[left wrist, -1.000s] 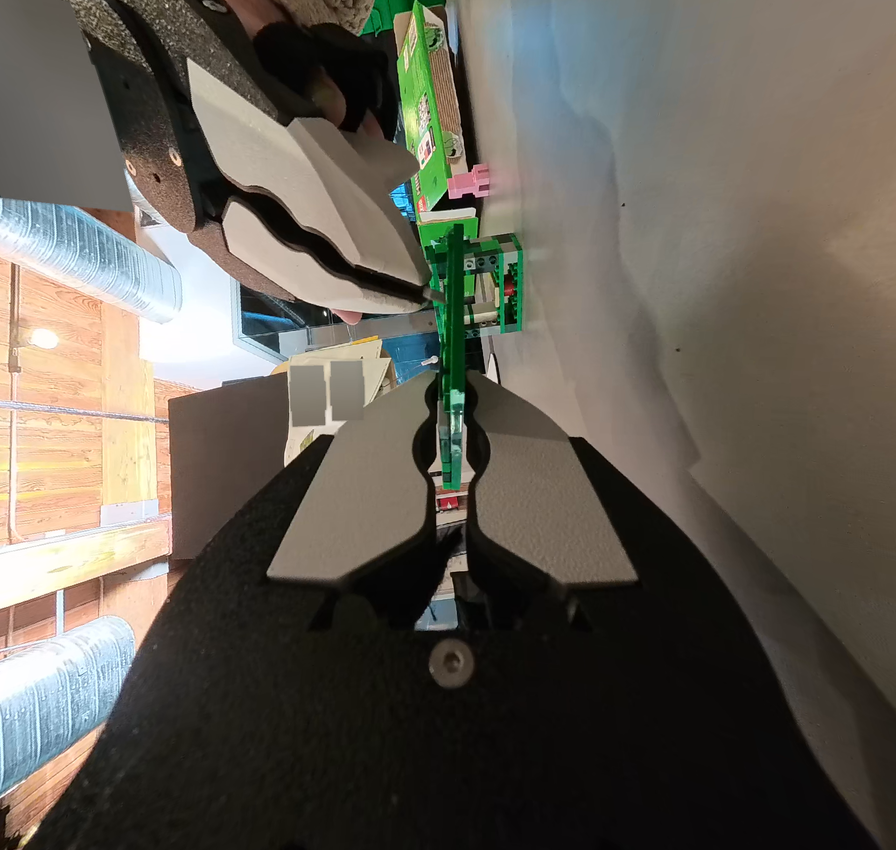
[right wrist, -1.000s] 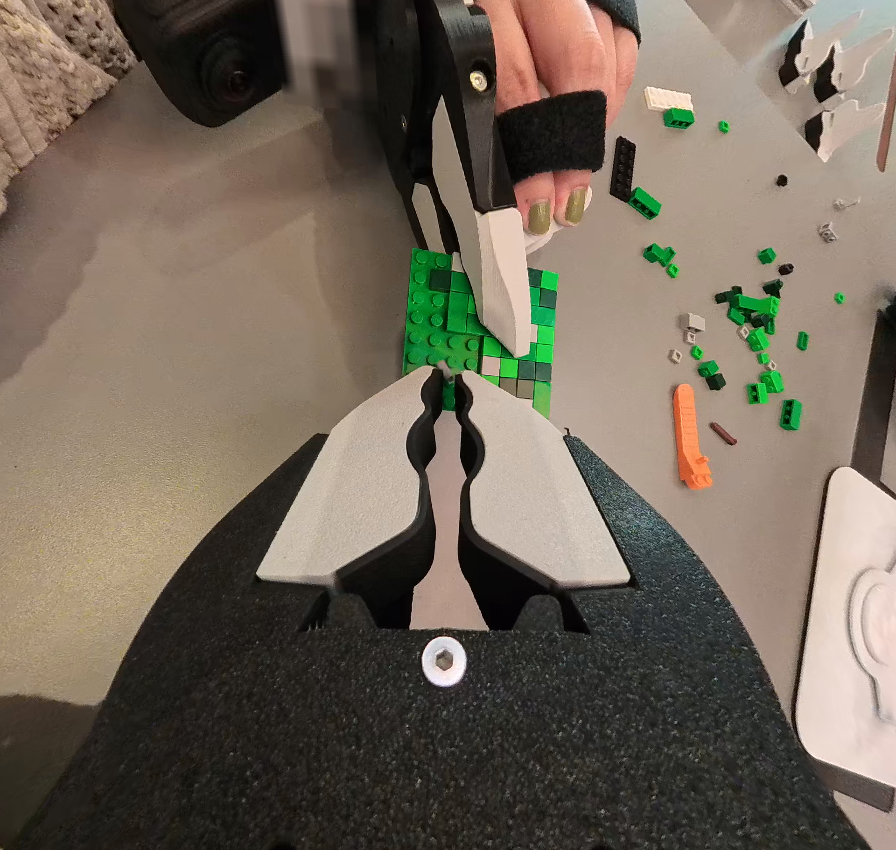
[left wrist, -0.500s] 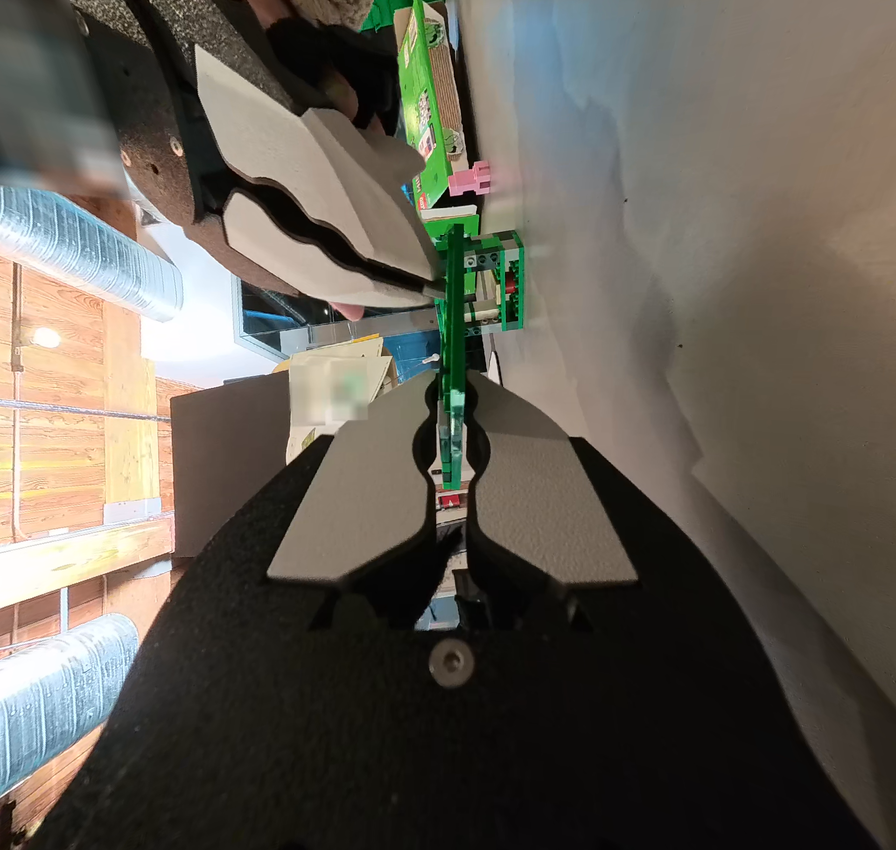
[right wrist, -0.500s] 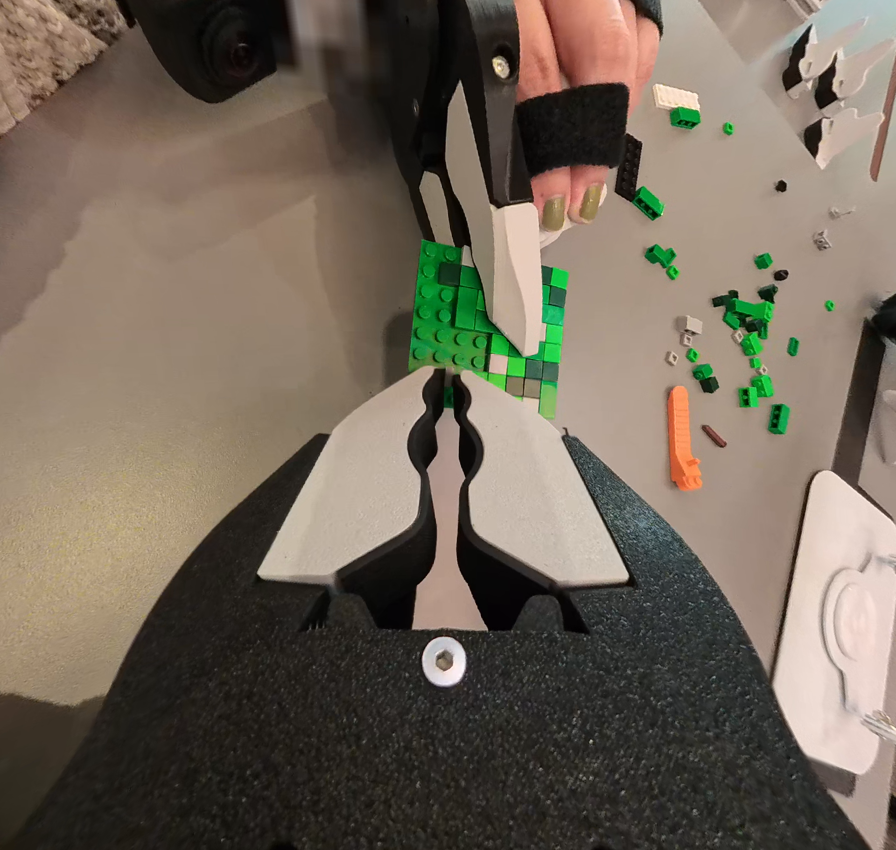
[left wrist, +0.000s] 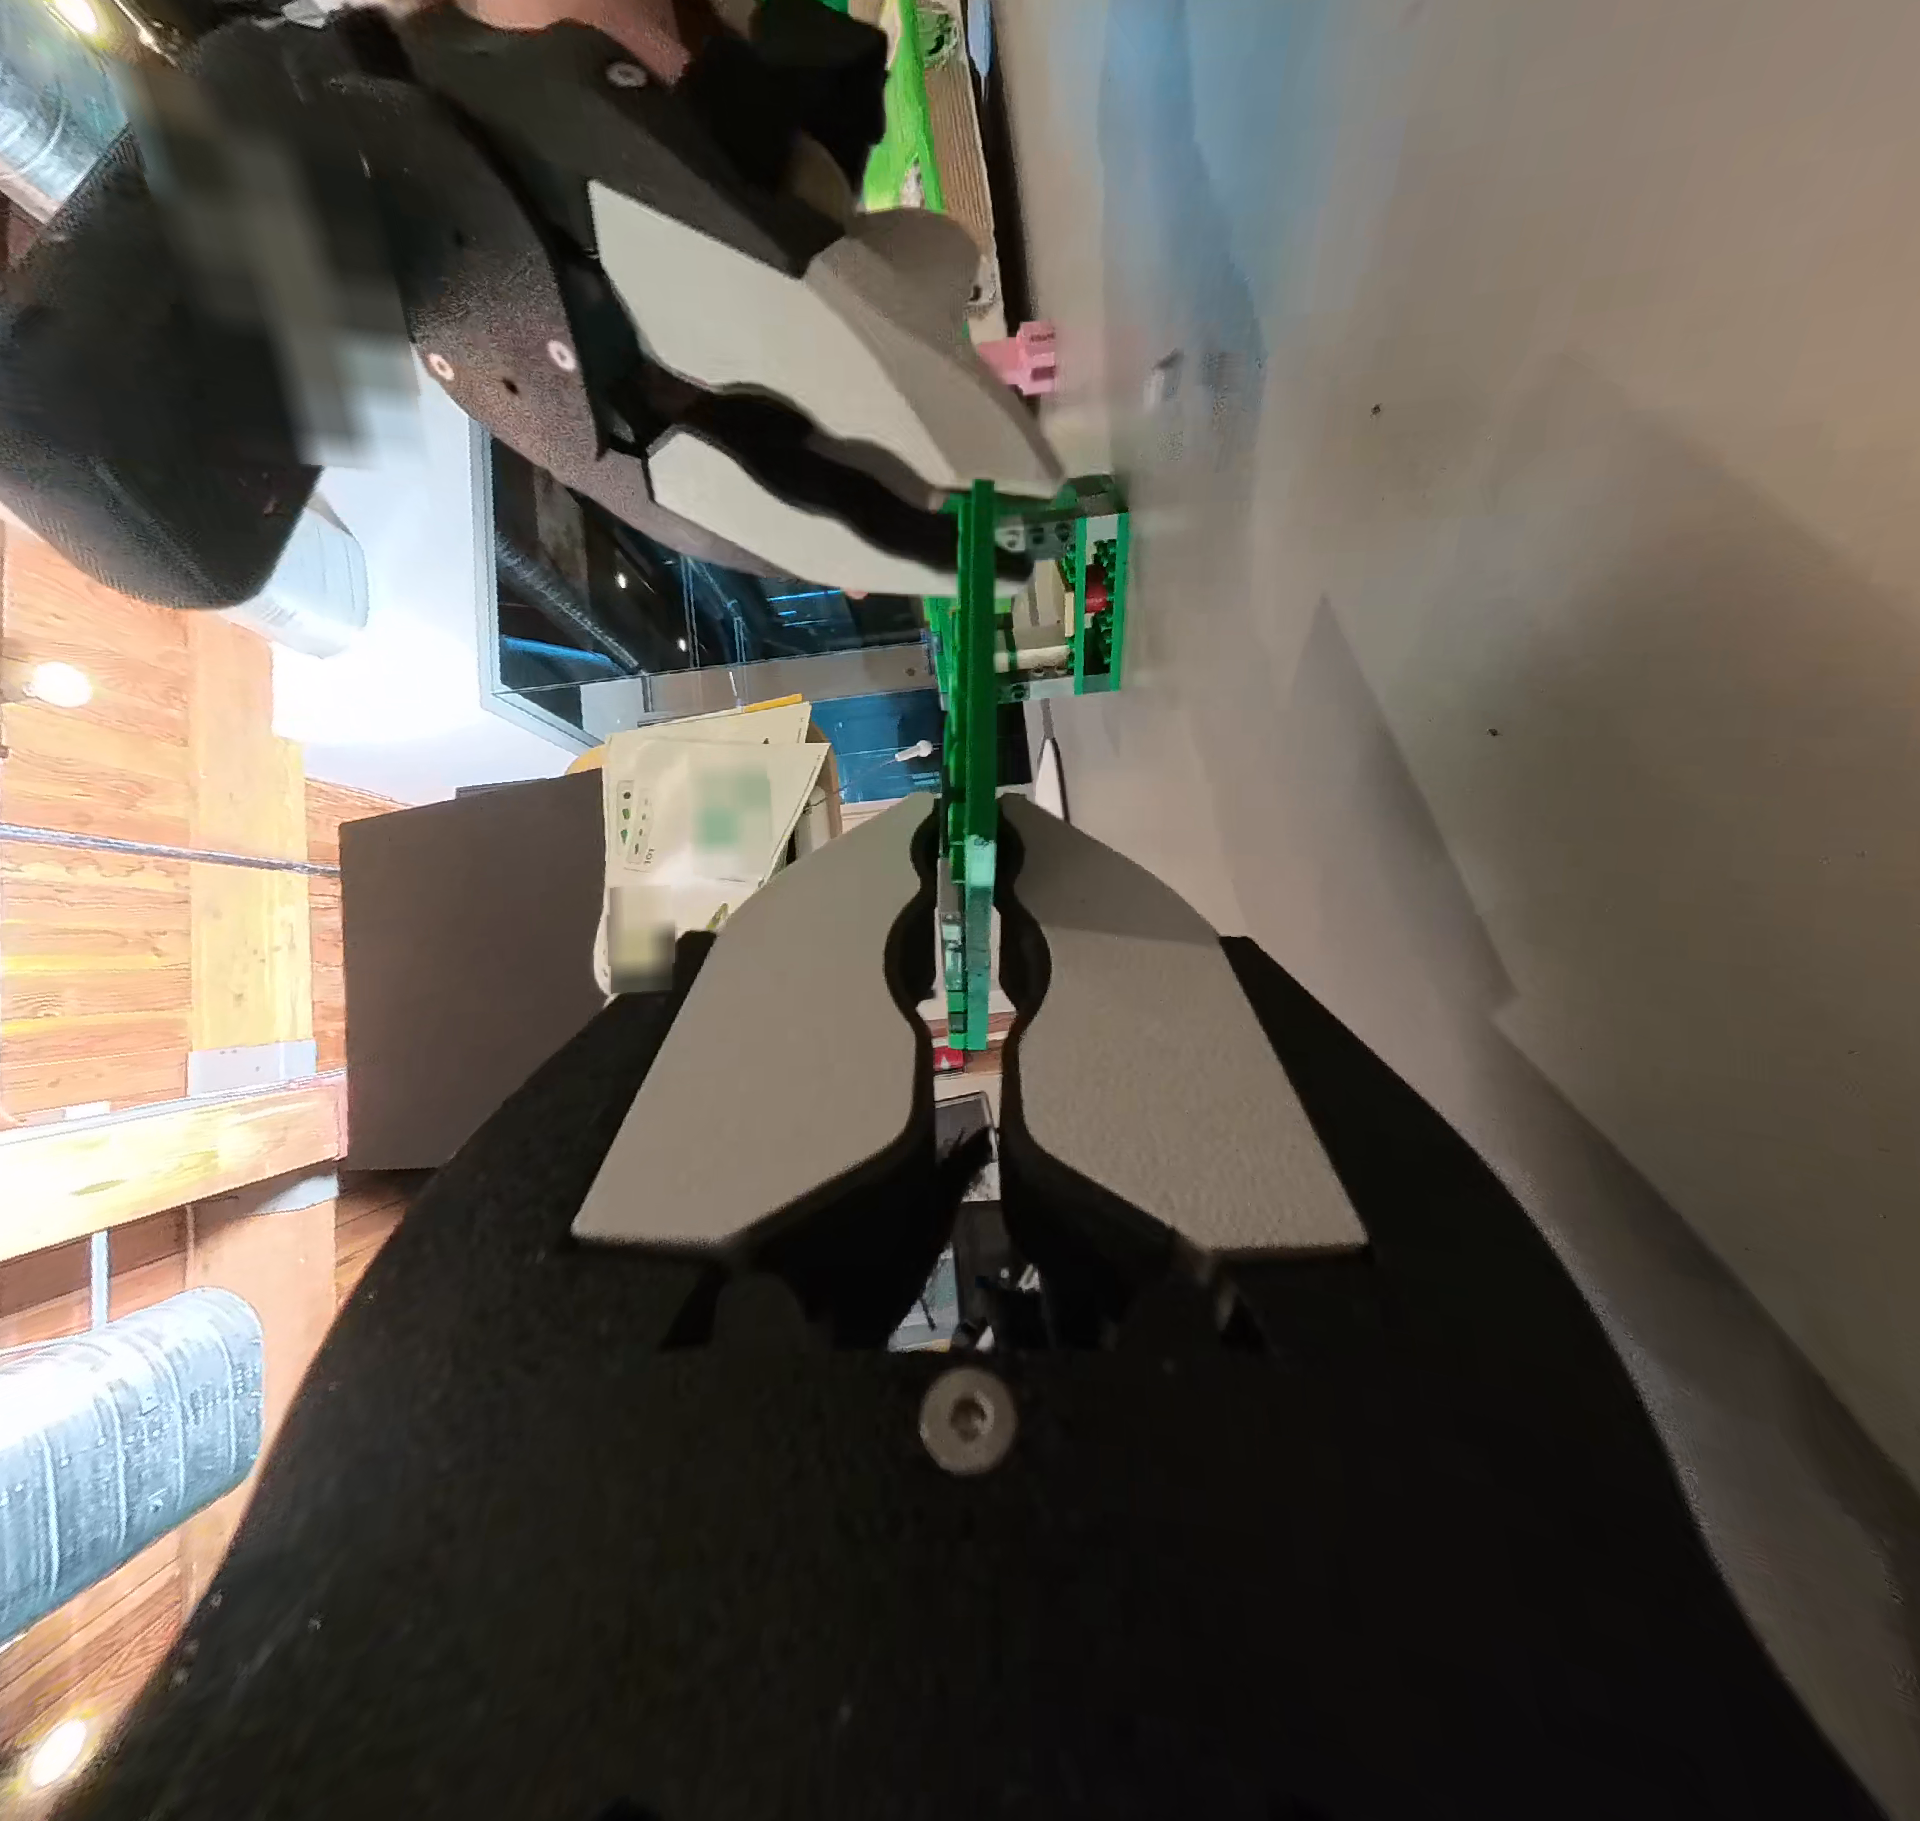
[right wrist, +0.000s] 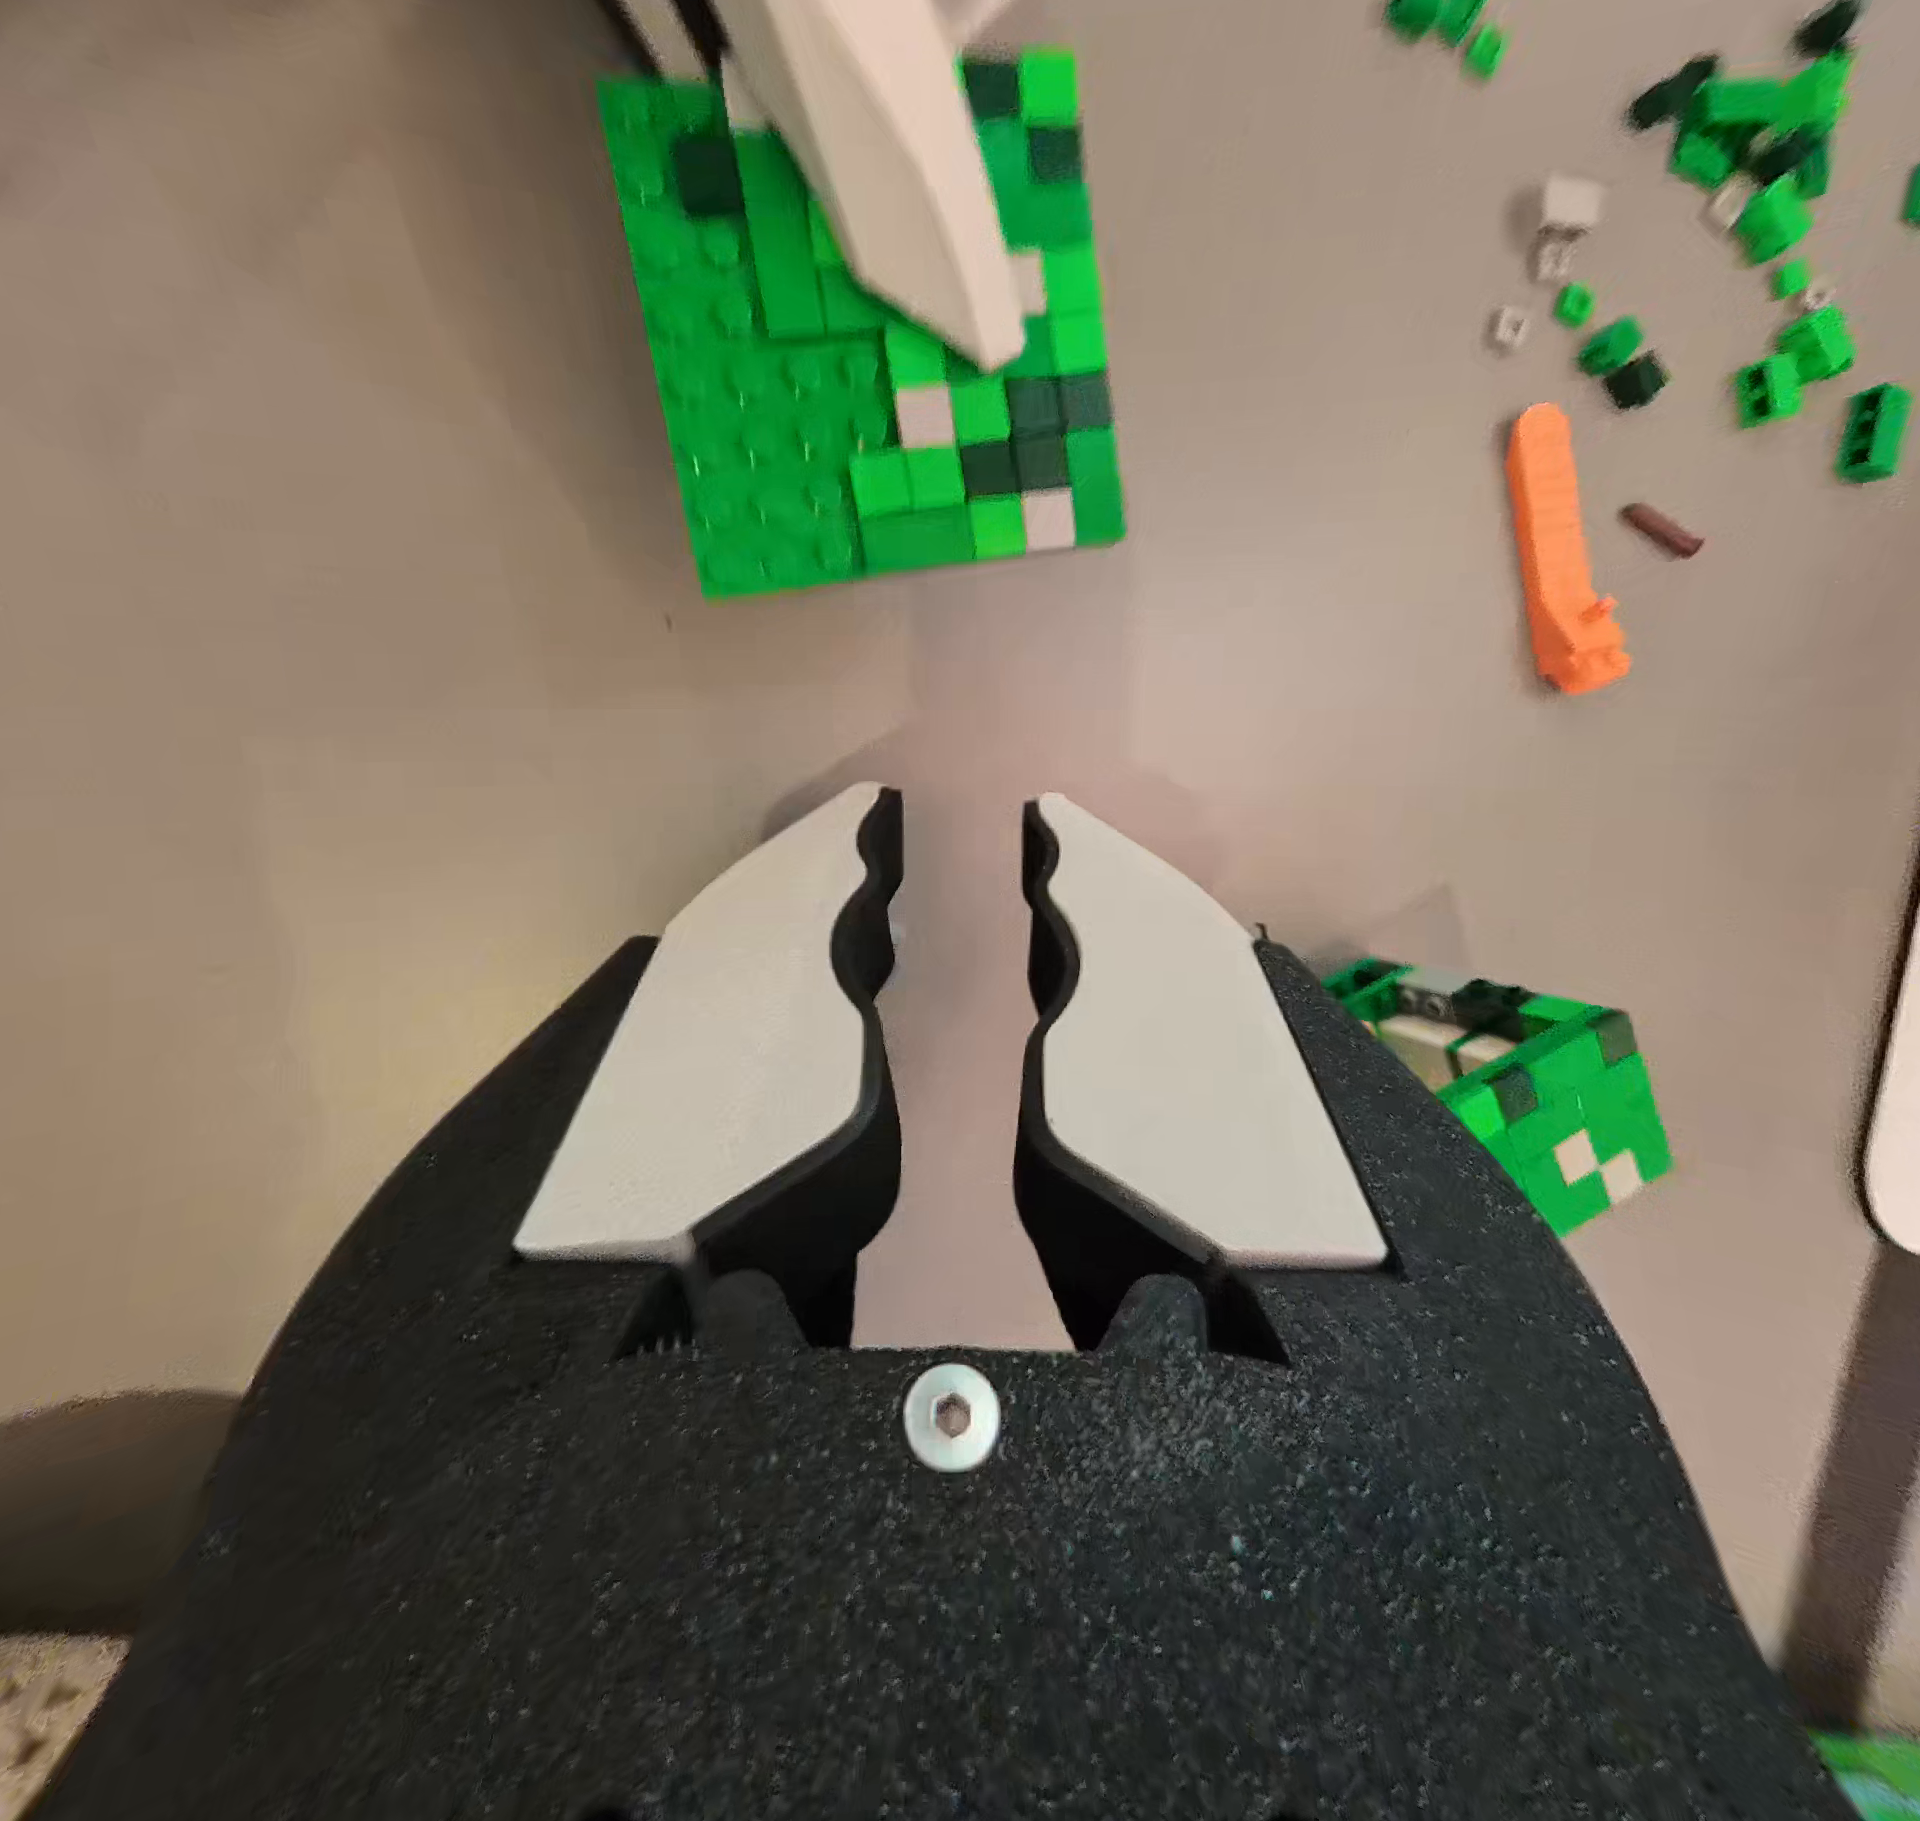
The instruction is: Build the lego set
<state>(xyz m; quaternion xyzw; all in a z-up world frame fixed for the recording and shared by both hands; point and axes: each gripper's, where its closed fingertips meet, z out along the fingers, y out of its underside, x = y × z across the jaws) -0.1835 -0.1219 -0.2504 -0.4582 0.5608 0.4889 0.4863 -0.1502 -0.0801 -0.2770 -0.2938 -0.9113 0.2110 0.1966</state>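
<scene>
My left gripper is shut on the edge of a square green Lego plate, seen edge-on and held above the table. In the right wrist view the plate is partly covered with green, dark green and white tiles, and one left finger lies across it. My right gripper is open and empty, a short way back from the plate's near edge. In the left wrist view the right gripper is at the plate's far end, jaws slightly apart.
A green cube build stands on the grey table, right of my right gripper. An orange brick separator, a small brown piece and several loose green bricks lie at the right. A pink piece and a green box lie beyond. Some 7 cm of space lies between my two pairs of fingers.
My right gripper was shut at the plate's edge; it has opened and drawn back from the plate. My left gripper still holds the plate.
</scene>
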